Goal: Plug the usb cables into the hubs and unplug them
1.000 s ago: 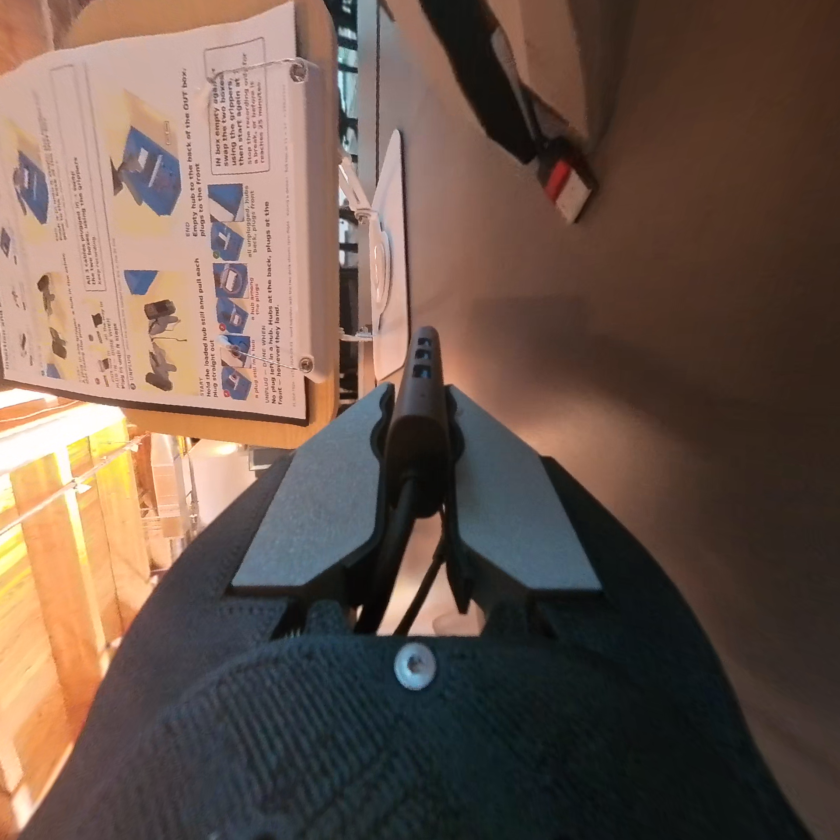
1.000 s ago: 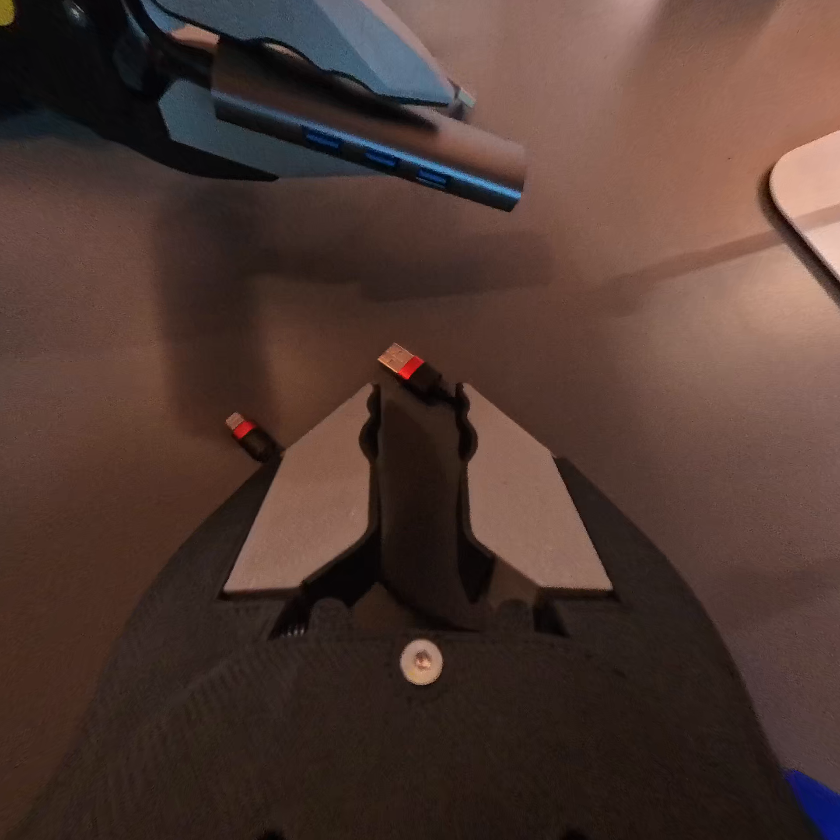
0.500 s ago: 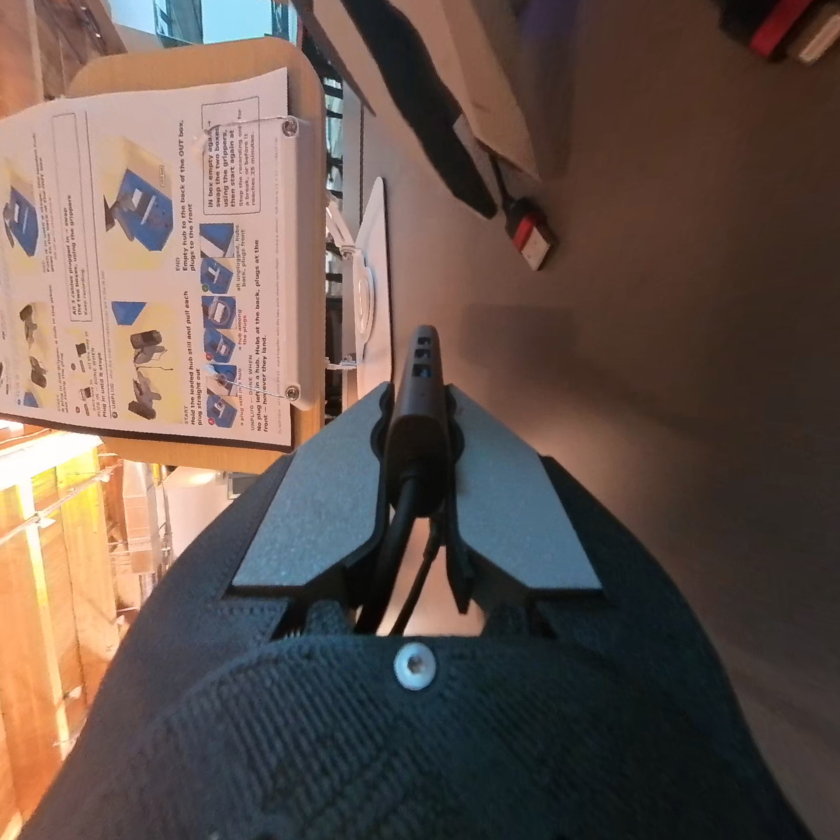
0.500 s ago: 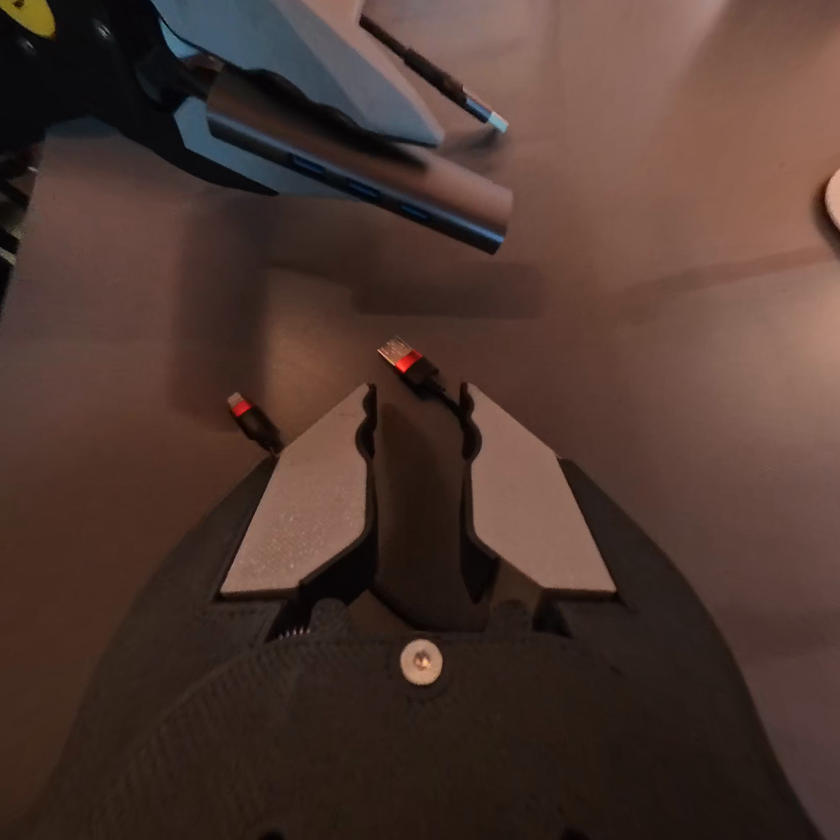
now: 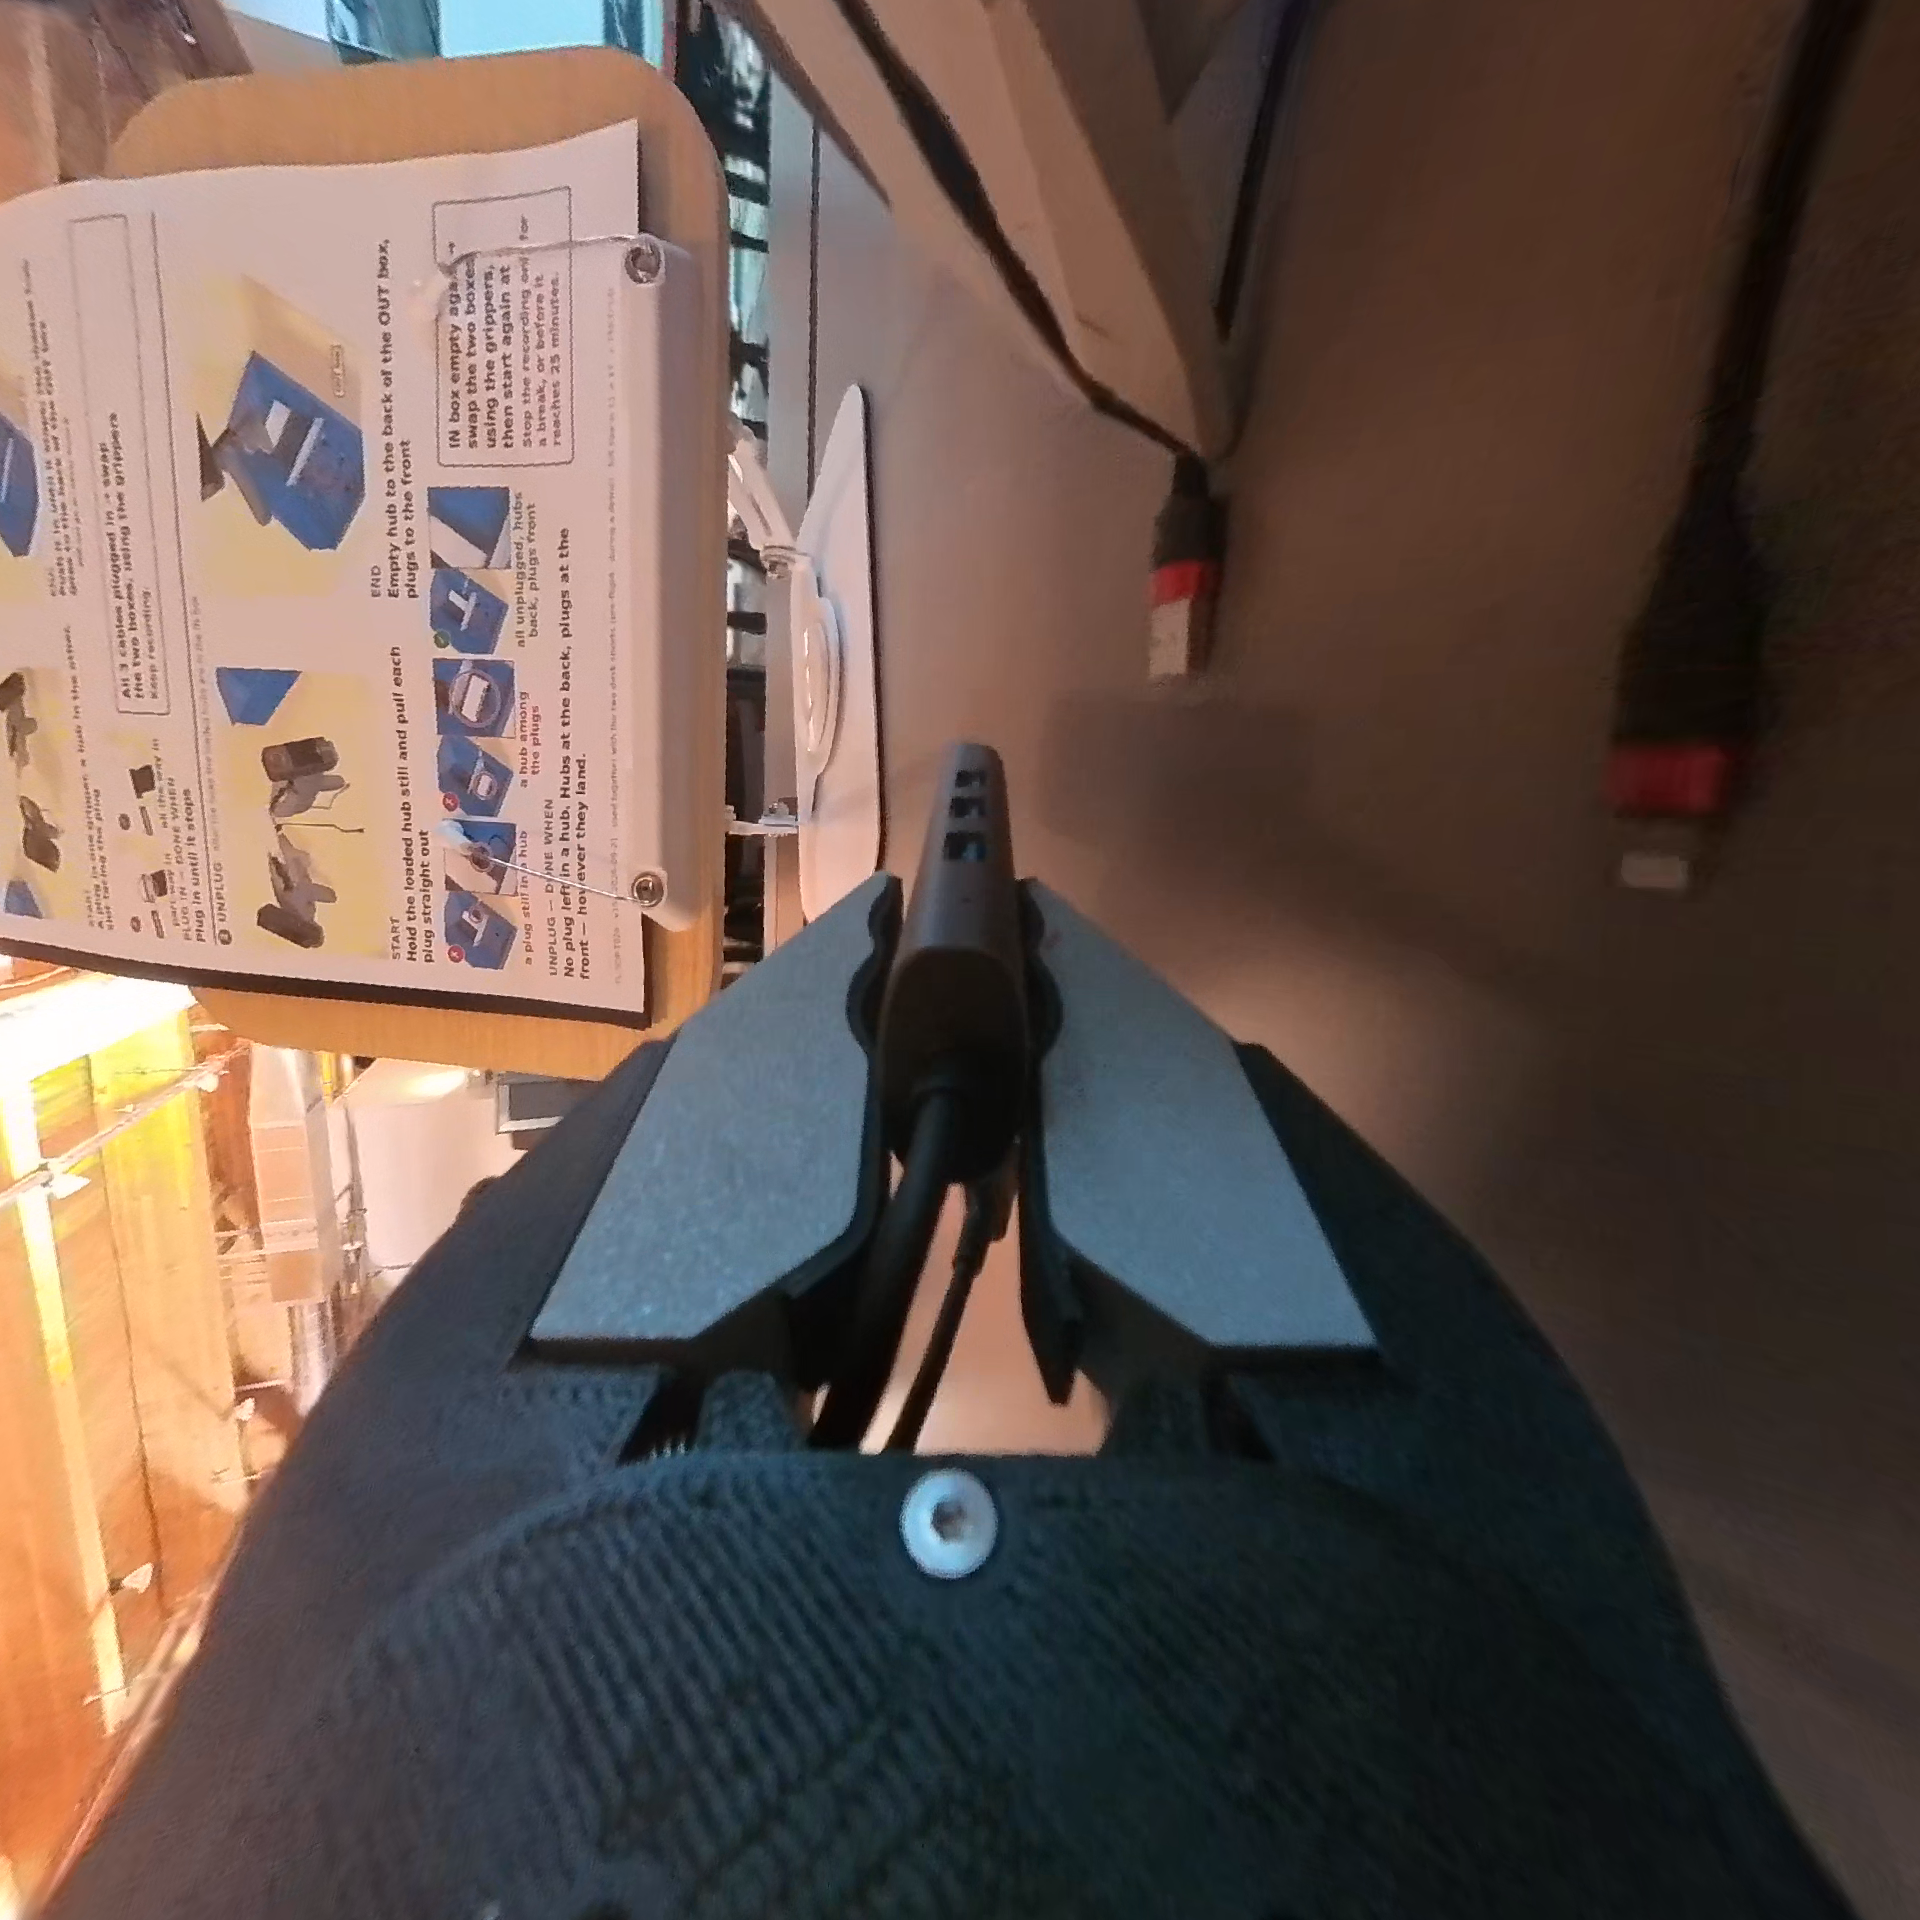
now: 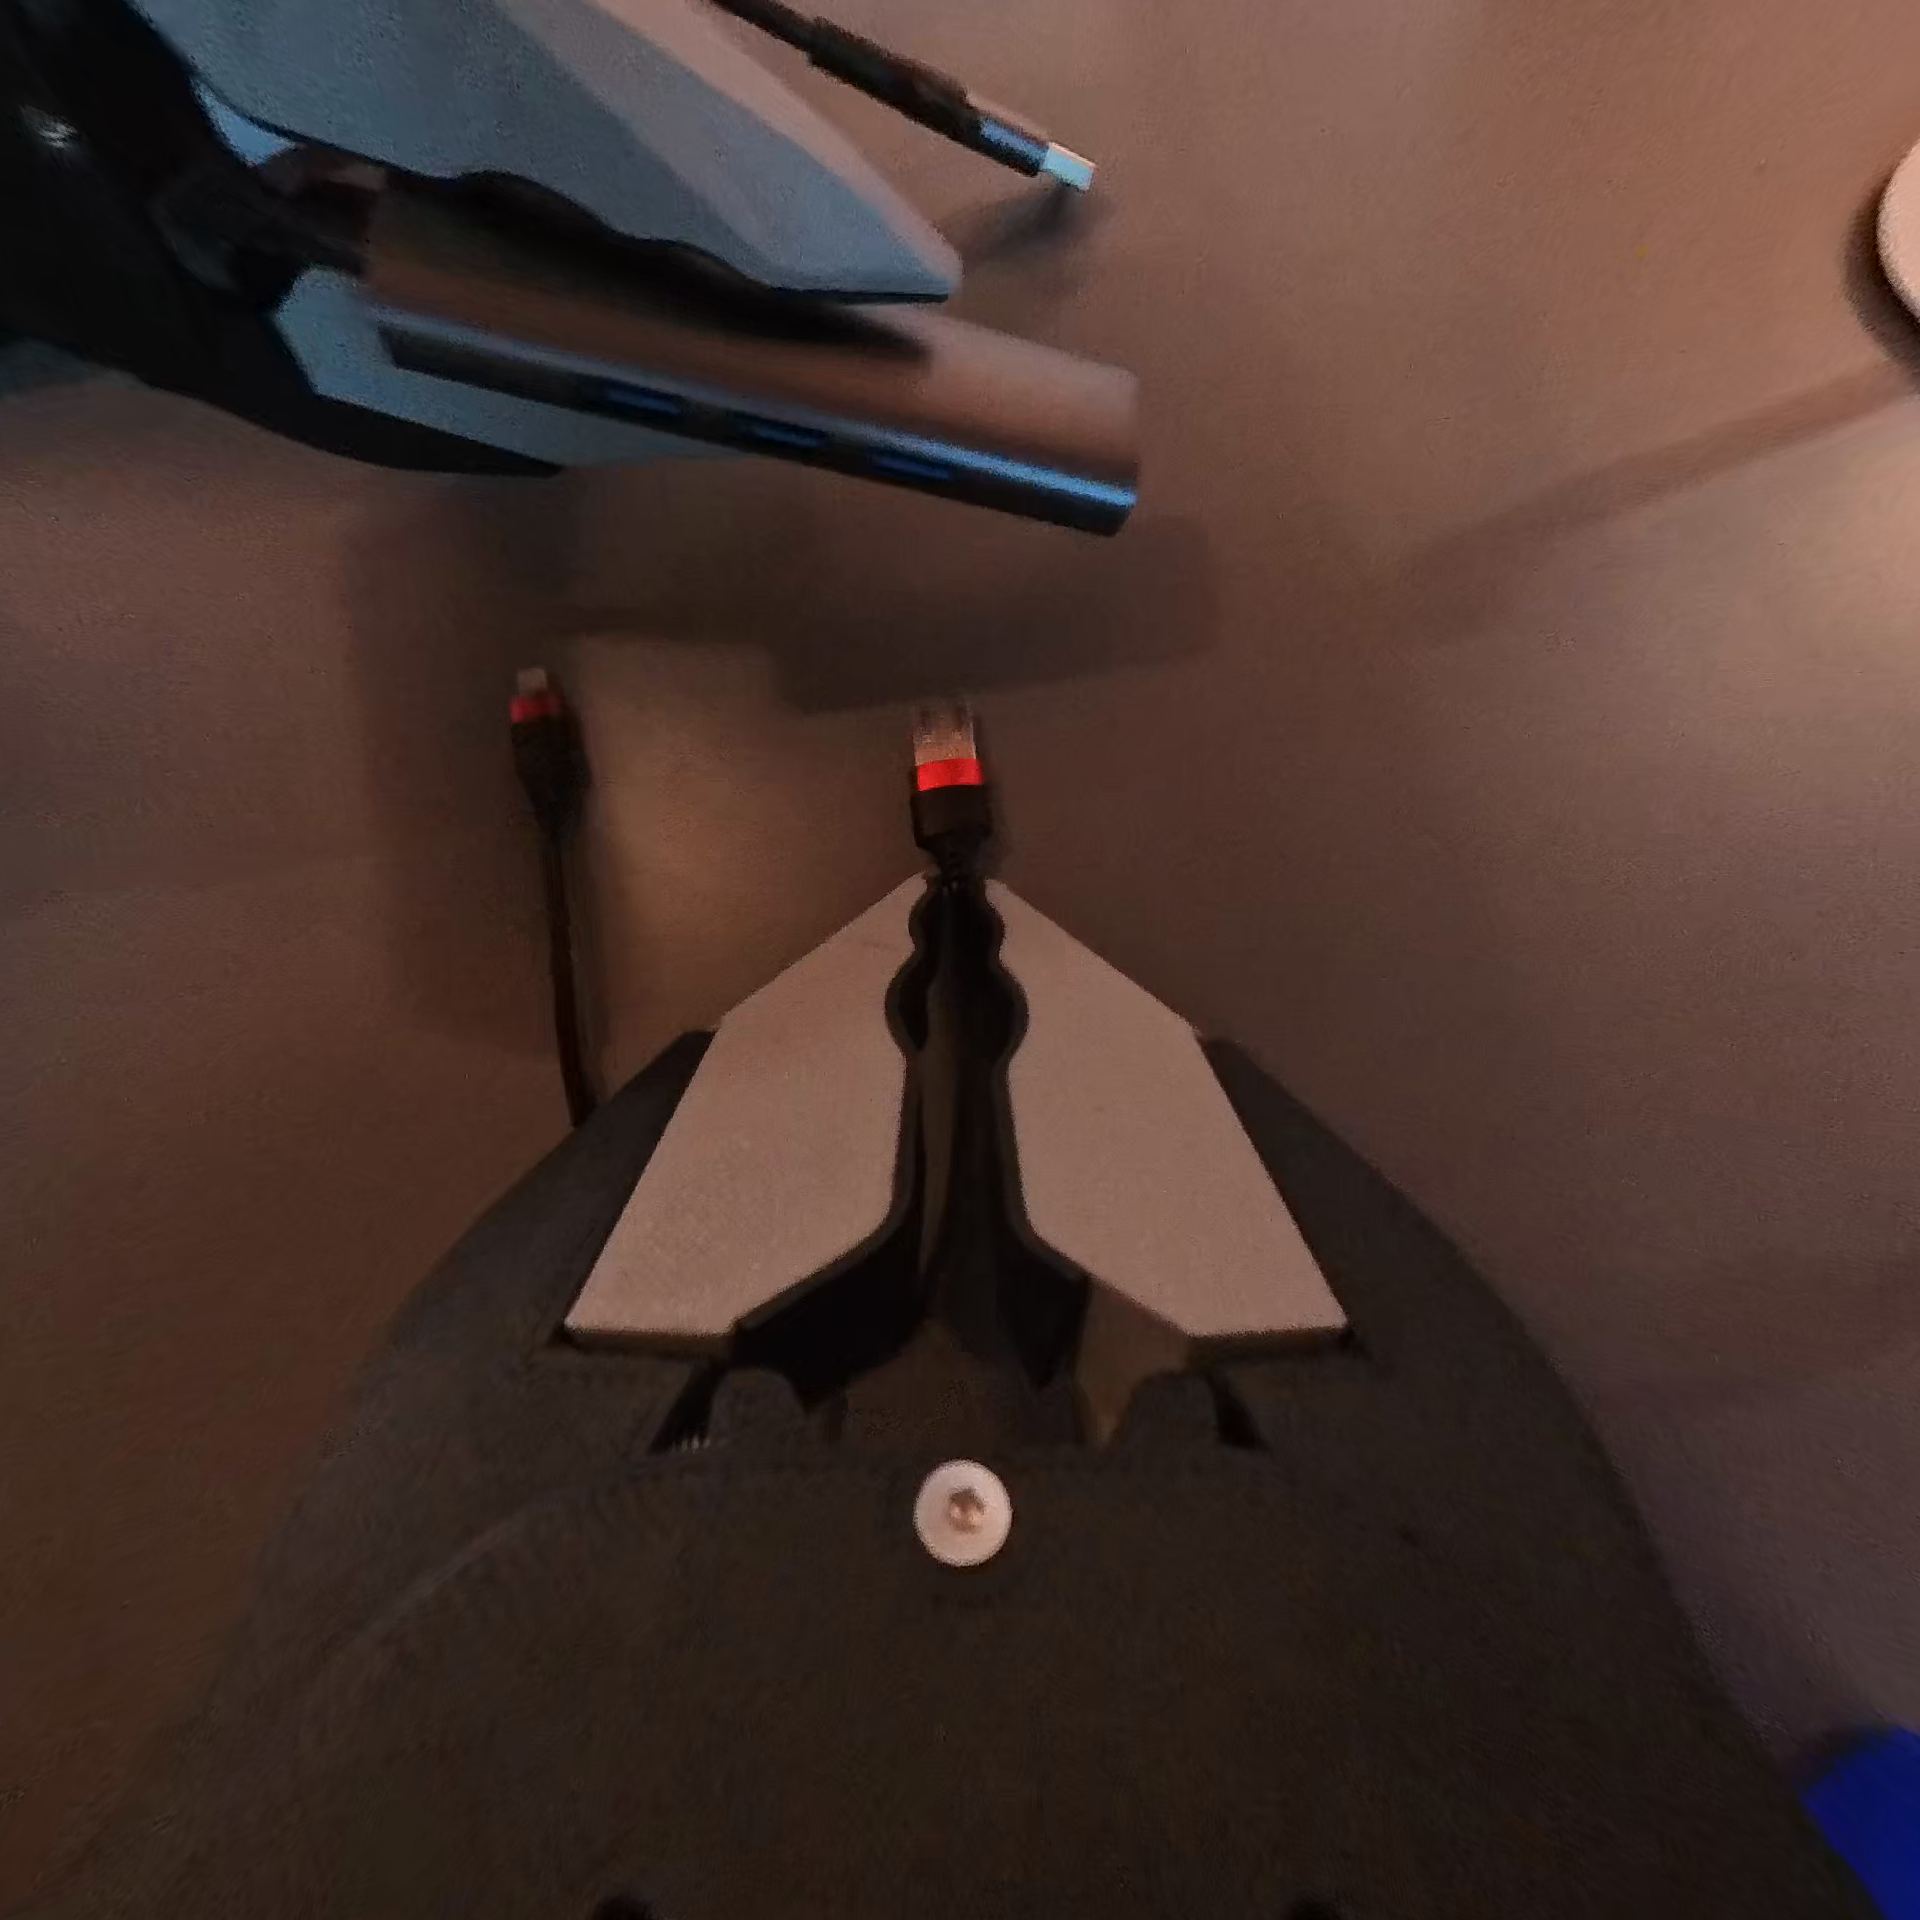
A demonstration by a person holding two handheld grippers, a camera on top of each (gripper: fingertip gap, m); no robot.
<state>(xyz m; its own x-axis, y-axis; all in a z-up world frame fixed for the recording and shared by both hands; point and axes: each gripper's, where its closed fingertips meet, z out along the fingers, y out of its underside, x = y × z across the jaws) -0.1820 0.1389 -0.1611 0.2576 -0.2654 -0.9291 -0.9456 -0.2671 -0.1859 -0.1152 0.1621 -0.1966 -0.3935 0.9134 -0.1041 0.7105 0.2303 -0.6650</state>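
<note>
Hub [image 5: 961, 925] and plug [image 6: 945, 774] — both clamped

Grey hub [image 6: 790, 416], blue ports; black plug [image 6: 945, 774], red band.

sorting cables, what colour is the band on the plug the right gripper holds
Red, on the USB plug, clearest in the right wrist view.

between the red-banded usb plug [image 6: 943, 769] and the hub [image 6: 831, 436] above it lies a short open gap over bare tabletop [image 6: 1455, 831]. a second red-banded plug [image 6: 537, 727] lies just left. the hub's own loose connector [image 6: 1023, 145] hangs beyond. a white pad [image 6: 1896, 239] sits well apart, right.
</note>
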